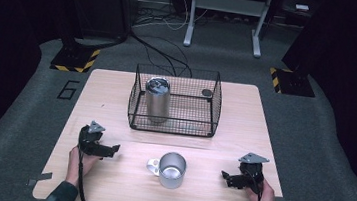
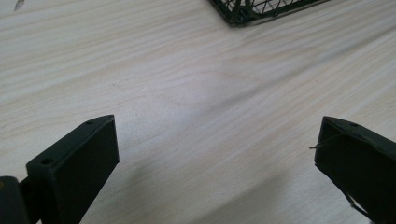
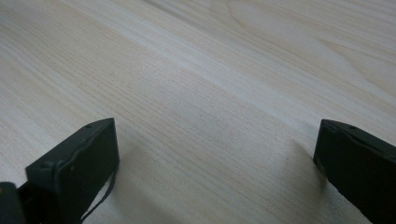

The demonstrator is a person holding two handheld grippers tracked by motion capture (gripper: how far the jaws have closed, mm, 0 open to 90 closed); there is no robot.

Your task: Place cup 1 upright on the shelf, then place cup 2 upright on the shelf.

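Steel mug (image 1: 172,170), handle left, stands upright near centre on surface (image 1: 108,178). Left claw (image 1: 112,149) and right claw (image 1: 225,177) flank it, both spread, empty. Wire basket (image 1: 175,100) beyond holds steel canister (image 1: 157,100).

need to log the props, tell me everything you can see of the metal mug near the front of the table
The metal mug looks like brushed steel, silver-grey, with a loop handle on its left side. It stands upright, mouth up, and seems empty, on the wooden table, in front of the wire basket. Nothing else touches it.
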